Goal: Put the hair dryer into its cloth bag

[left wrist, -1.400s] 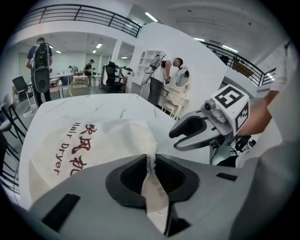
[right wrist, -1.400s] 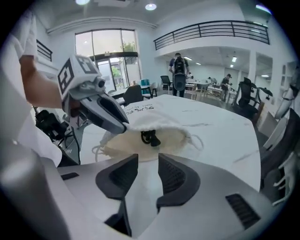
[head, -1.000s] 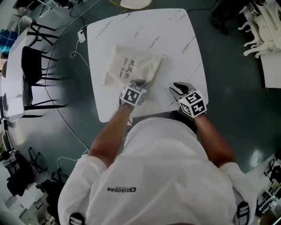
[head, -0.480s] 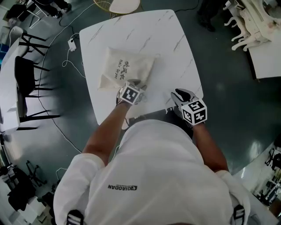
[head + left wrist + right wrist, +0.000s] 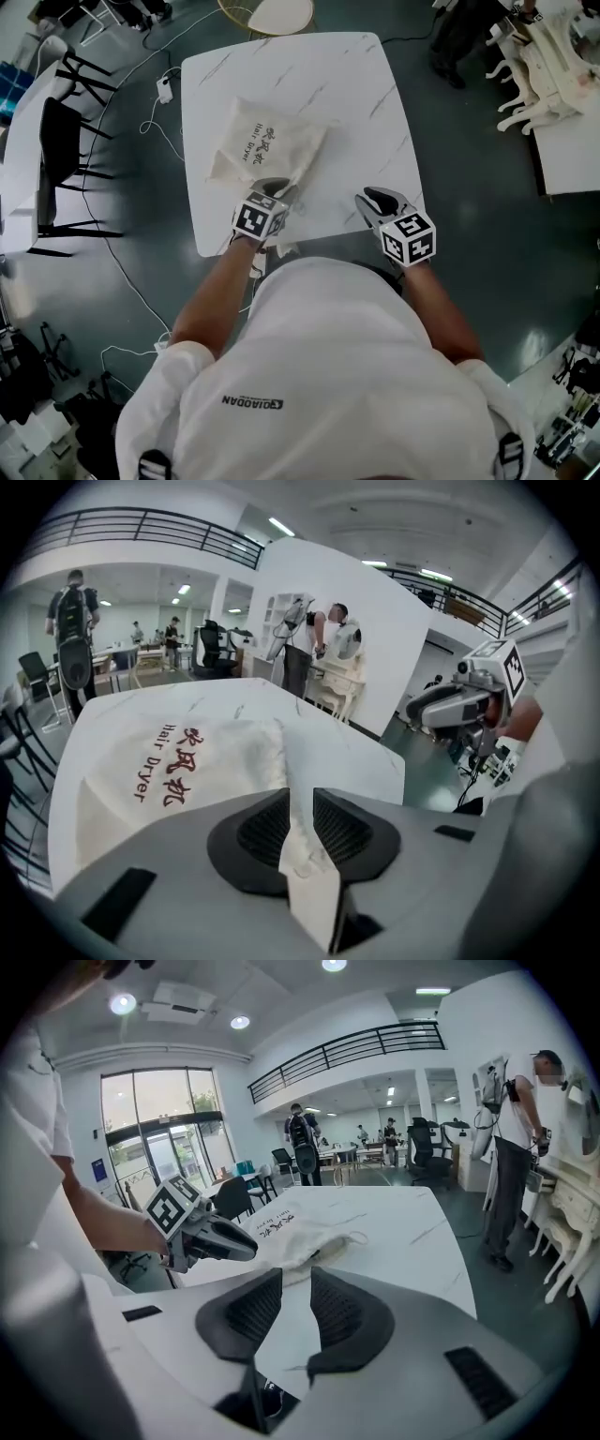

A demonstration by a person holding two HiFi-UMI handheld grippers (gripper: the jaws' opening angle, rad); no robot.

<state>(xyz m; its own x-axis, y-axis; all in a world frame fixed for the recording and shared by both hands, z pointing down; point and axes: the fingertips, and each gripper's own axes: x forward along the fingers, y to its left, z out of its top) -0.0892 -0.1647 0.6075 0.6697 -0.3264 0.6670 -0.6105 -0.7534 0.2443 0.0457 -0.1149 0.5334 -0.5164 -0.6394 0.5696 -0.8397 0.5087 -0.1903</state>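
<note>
Cream cloth bag (image 5: 265,142), just one, lies on the single marble table (image 5: 356,103).

A white, grey-veined surface (image 5: 356,112) with rounded corners stands on a dark, glossy floor (image 5: 469,206). On its left half lies a single cream cloth bag (image 5: 262,145), bulging and printed in dark red letters, set slantwise, its near end raised slightly off the surface
</note>
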